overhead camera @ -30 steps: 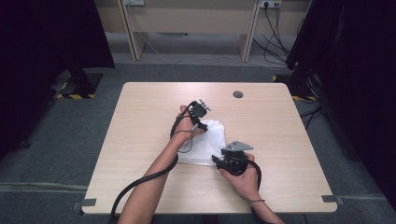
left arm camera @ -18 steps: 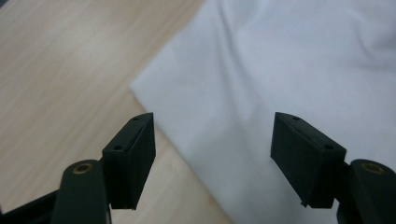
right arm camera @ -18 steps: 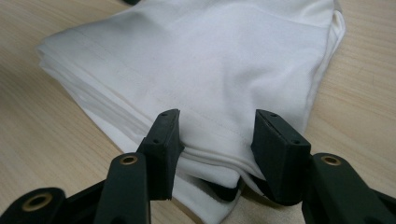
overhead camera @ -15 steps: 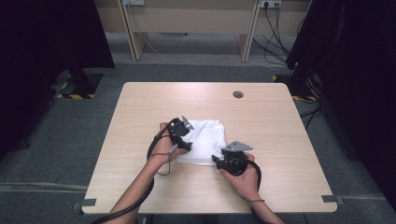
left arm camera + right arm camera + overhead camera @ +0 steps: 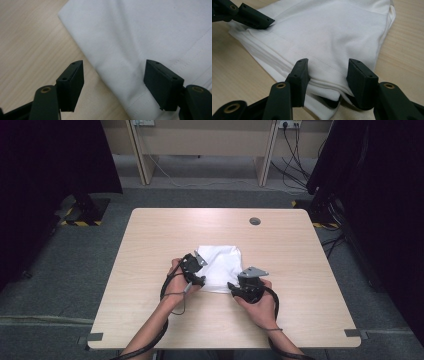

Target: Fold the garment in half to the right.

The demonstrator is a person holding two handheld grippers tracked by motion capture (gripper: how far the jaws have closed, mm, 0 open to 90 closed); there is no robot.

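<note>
Item: folded white cloth [image 5: 220, 266], lying flat at bench [image 5: 150, 235] centre.
Left gripper [image 5: 113, 82]: at the cloth's 9 o'clock edge, jaws spread, astride the fold, nothing pinched.
Right gripper [image 5: 325, 80]: at the cloth's 5 o'clock corner, jaws pinching the stacked layers.
Handling: likely light, soft, limp; layers may slip apart.
Hold: best at hemmed edges, all layers together.

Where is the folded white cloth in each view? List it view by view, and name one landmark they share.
High view: folded white cloth at table centre, between both grippers.
Left gripper view: upper right, its edge crossing between the jaws.
Right gripper view: centre and top, its stitched hem at the jaws.
Shared landmark: the light wooden table.
</note>
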